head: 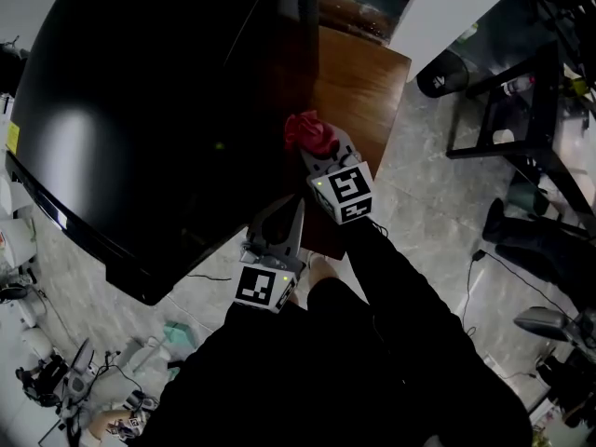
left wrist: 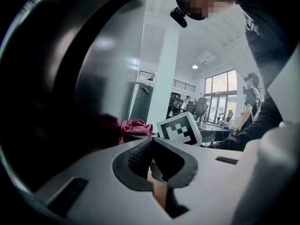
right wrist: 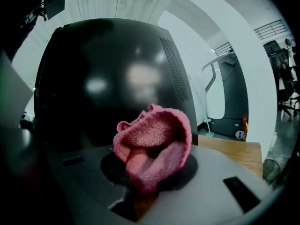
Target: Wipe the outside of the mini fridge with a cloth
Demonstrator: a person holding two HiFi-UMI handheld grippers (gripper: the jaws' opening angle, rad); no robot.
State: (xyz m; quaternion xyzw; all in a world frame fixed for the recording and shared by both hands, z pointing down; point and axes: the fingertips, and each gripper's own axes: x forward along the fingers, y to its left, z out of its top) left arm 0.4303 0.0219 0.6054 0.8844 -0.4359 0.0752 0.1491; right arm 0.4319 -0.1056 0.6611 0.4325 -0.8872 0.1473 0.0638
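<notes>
The black glossy mini fridge (head: 158, 110) fills the upper left of the head view and stands on a wooden table (head: 358, 82). My right gripper (head: 321, 156) is shut on a bunched pink-red cloth (head: 310, 133), which sits at the fridge's right side wall. In the right gripper view the cloth (right wrist: 154, 144) bulges out of the jaws of my right gripper (right wrist: 150, 168), with the fridge (right wrist: 108, 78) close behind it. My left gripper (head: 298, 205) is shut and holds nothing; its tip rests beside the same wall, just below the right one. The left gripper view shows my left gripper (left wrist: 152, 144), the cloth (left wrist: 133, 127) and the fridge wall (left wrist: 70, 78).
The table's bare wood (right wrist: 234, 149) extends right of the fridge. A black desk frame (head: 521, 110) and cables lie on the tiled floor at right. Clutter (head: 93, 380) sits at the lower left. A white pillar (left wrist: 164, 69) and a standing person (left wrist: 253, 97) are in the background.
</notes>
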